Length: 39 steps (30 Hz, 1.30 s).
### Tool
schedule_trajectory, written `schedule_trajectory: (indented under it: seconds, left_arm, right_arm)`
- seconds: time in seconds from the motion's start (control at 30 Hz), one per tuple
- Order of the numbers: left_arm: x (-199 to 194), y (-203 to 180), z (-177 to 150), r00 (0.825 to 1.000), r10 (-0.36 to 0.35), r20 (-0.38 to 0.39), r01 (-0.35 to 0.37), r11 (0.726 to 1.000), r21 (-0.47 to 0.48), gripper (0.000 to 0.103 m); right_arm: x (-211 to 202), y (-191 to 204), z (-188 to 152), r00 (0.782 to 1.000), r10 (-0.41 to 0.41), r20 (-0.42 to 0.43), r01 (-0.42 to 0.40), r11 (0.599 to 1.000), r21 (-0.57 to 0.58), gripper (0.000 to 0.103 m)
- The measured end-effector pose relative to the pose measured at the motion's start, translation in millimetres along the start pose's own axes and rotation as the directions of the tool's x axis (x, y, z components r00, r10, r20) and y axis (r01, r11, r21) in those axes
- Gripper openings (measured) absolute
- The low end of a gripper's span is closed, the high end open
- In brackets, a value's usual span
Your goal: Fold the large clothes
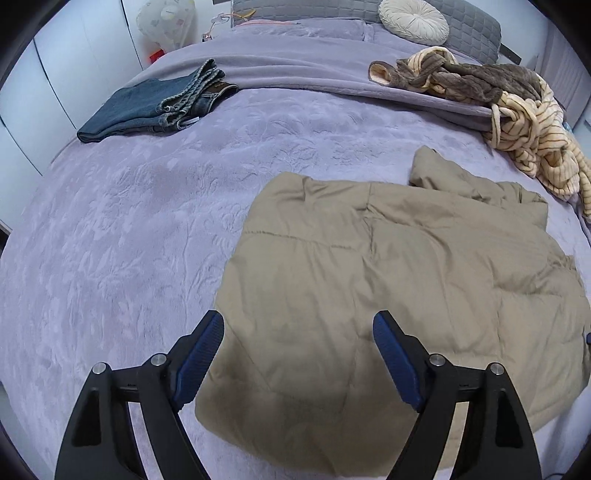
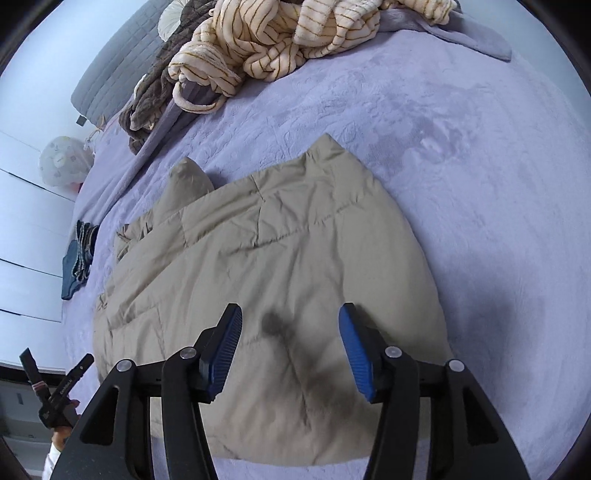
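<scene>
One tan quilted puffer jacket, folded into a thick rounded slab with stitched panels and soft creases, lies on the bed directly below and ahead of both grippers. Left gripper: jaws wide apart, nothing between the ribbed blue pads, hanging above the jacket's near left edge. Right gripper: jaws apart, empty, above the jacket's near end; its shadow falls on the fabric. Bed cover: one, lavender plush, embossed floral pattern. Far ahead-left of the left gripper: one pair of folded blue denim jeans. Far ahead-right: one tangled heap of fleece garments, cream with thin brown stripes and brown ribbed. One round pleated cream cushion against a grey quilted headboard.
</scene>
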State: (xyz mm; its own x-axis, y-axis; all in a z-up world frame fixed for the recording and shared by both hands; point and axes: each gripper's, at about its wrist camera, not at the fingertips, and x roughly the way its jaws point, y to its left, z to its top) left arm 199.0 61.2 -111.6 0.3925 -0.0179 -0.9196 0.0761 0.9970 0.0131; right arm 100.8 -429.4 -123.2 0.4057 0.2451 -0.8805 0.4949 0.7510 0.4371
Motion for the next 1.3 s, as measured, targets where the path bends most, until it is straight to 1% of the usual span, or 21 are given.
schedule_trajectory:
  seconds: [0.03, 0.07, 0.13, 0.2, 0.33, 0.4, 0.47, 0.53, 0.6, 0.77, 0.93, 1.13, 1.3]
  left_arm:
    - [-4, -2, -5, 1.000, 0.001, 0.001, -0.001, 1.000, 0.003, 0.084]
    - [-9, -3, -10, 1.000, 0.005, 0.003, -0.005, 1.000, 0.008, 0.085]
    - [-17, -5, -19, 1.000, 0.015, -0.002, -0.015, 1.000, 0.013, 0.103]
    - [-26, -7, -30, 1.000, 0.014, 0.002, -0.014, 1.000, 0.012, 0.103]
    - [-38, -9, -49, 0.999, -0.006, -0.035, 0.007, 1.000, 0.014, 0.103]
    - [-42, -10, -58, 0.998, -0.023, -0.058, 0.024, 1.000, 0.008, 0.103]
    - [-45, -12, -69, 0.996, -0.034, -0.084, 0.034, 0.999, 0.001, 0.103]
    - [-47, -13, -81, 0.993, -0.042, -0.110, 0.041, 0.999, -0.008, 0.103]
    - [-46, -13, -92, 0.988, -0.057, -0.145, 0.054, 0.998, -0.027, 0.103]
    - [-43, -7, -113, 0.977, -0.068, -0.204, 0.051, 0.995, -0.088, 0.103]
    - [-35, -3, -122, 0.966, -0.087, -0.242, 0.057, 0.990, -0.128, 0.103]
    - [-24, -3, -122, 0.961, -0.094, -0.259, 0.058, 0.988, -0.145, 0.103]
    - [-14, 1, -121, 0.953, -0.125, -0.276, 0.073, 0.979, -0.191, 0.103]
  right_arm:
    - [-4, -2, -7, 1.000, 0.004, -0.005, -0.004, 1.000, 0.009, 0.062]
    - [-7, -3, -13, 1.000, 0.008, -0.009, -0.007, 1.000, 0.017, 0.067]
    - [-13, -7, -26, 1.000, 0.016, -0.018, -0.016, 0.999, 0.034, 0.068]
    - [-19, -11, -39, 1.000, 0.019, -0.024, -0.018, 0.999, 0.049, 0.068]
    - [-28, -18, -59, 0.999, 0.027, -0.043, -0.023, 0.997, 0.079, 0.068]
    - [-33, -21, -71, 0.998, 0.030, -0.059, -0.025, 0.996, 0.091, 0.073]
    - [-36, -23, -83, 0.997, 0.036, -0.069, -0.029, 0.994, 0.101, 0.074]
    - [-39, -26, -95, 0.996, 0.042, -0.081, -0.032, 0.993, 0.117, 0.075]
    - [-40, -31, -106, 0.994, 0.054, -0.097, -0.039, 0.989, 0.146, 0.082]
    - [-34, -42, -126, 0.987, 0.100, -0.124, -0.070, 0.972, 0.226, 0.084]
    - [-22, -48, -132, 0.978, 0.157, -0.134, -0.110, 0.945, 0.308, 0.085]
    - [-6, -48, -128, 0.973, 0.184, -0.141, -0.127, 0.932, 0.338, 0.085]
    - [2, -49, -124, 0.971, 0.204, -0.126, -0.146, 0.919, 0.367, 0.085]
